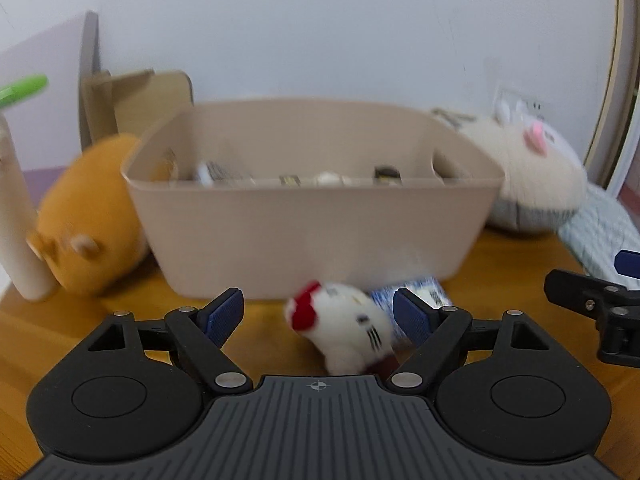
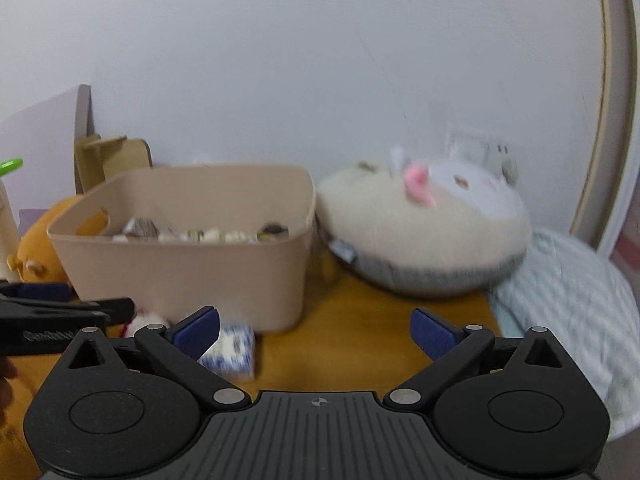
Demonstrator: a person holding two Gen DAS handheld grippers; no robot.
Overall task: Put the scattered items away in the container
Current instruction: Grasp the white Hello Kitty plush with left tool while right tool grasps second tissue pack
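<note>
A beige plastic bin (image 1: pixel 312 224) stands on the wooden table and holds several small items; it also shows in the right wrist view (image 2: pixel 192 264). A small white cat plush with a red bow (image 1: pixel 344 328) lies in front of the bin, between the open fingers of my left gripper (image 1: pixel 320 314), nearer the right finger. A blue-and-white packet (image 1: pixel 424 296) lies just behind it; it also shows in the right wrist view (image 2: pixel 232 350). My right gripper (image 2: pixel 316 334) is open and empty, right of the packet.
An orange plush (image 1: pixel 88 216) lies left of the bin. A large white and grey plush (image 2: pixel 428 228) lies to its right. A pale striped cloth (image 2: pixel 568 308) covers the table's right end. A beige cylinder (image 1: pixel 16 216) stands far left. Cardboard pieces (image 1: pixel 136 100) lean against the wall.
</note>
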